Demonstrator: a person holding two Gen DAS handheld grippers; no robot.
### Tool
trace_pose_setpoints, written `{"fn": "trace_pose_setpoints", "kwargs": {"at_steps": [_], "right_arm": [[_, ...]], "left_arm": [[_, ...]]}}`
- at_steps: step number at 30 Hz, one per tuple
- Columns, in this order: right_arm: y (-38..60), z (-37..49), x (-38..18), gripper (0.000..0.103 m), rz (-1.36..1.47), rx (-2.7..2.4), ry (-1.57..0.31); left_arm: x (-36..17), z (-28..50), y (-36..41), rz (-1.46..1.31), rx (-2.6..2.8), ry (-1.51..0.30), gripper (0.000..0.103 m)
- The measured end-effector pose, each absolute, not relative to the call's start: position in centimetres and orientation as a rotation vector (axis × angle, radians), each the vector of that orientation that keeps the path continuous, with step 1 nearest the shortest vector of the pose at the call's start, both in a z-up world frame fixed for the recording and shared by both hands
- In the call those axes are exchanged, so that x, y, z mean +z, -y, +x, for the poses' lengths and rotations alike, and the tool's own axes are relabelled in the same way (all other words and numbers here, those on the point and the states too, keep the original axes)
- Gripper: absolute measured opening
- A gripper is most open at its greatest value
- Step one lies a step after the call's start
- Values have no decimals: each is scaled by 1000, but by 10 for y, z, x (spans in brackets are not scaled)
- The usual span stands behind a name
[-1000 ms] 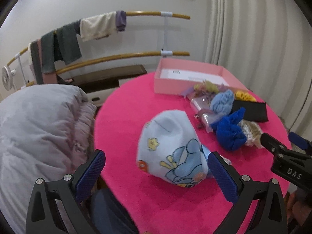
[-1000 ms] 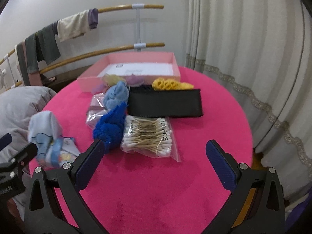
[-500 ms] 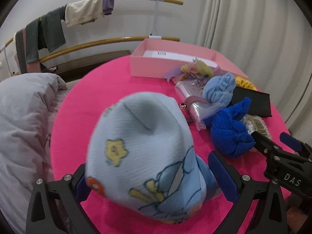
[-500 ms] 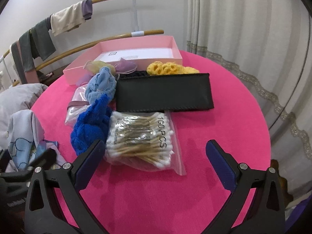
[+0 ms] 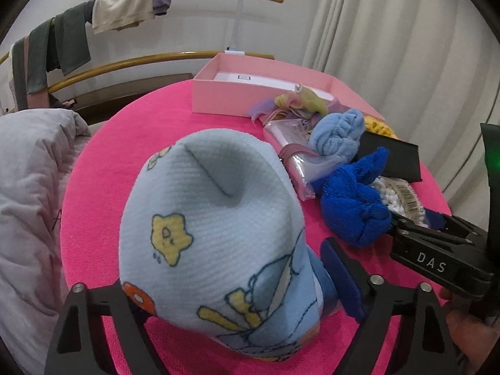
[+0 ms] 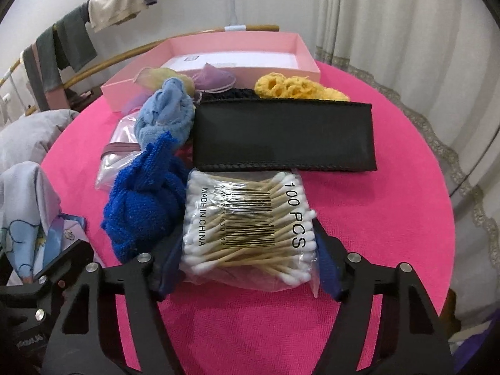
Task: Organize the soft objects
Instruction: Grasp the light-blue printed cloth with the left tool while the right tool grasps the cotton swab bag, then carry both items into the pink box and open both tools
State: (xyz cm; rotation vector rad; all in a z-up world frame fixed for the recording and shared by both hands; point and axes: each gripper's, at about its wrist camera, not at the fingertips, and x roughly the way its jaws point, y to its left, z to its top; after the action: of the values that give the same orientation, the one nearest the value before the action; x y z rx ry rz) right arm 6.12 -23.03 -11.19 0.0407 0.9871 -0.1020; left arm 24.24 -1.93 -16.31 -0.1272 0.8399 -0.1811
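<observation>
Currently left gripper [image 5: 231, 293] jaws closing around the printed cloth [image 5: 212, 234]. Right gripper [image 6: 247, 262] closing on the cotton swab bag [image 6: 247, 225], pads touching.

The left gripper [image 5: 231, 293] is closing its 2 black jaws around a pale blue knitted cloth bundle printed with yellow stars and cartoon figures [image 5: 215, 218], which fills the gap between them on the round pink-covered table [image 5: 106, 156]. To the right lie a dark blue terry cloth [image 5: 356, 209], a light blue cloth [image 5: 339, 136], a clear zip pouch [image 5: 292, 153] and a black flat pouch [image 5: 397, 159]. An open pink cardboard box [image 5: 250, 93] sits behind. The right gripper [image 5: 437, 250], marked DAS, enters at right.
</observation>
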Motion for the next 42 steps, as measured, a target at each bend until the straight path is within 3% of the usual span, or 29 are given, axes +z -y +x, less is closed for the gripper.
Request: {"fn": "trace_pose_setpoints", "kwargs": {"at_steps": [7,24,36,42], "right_arm": [[241,46,-108,67,88,-67,-968],[269,17,-54,67,197,-19,-944],[258,118,24,67,147,46,-813],[259,193,35,67,136,39,-818]], "left_arm": [[-154,229,15,-130,-207,-855,73],[-95,192,19,-21,-201,-849,72],[2,275,7,1,-141,-718,72],[22,334,20,16,-122,-722,72]]}}
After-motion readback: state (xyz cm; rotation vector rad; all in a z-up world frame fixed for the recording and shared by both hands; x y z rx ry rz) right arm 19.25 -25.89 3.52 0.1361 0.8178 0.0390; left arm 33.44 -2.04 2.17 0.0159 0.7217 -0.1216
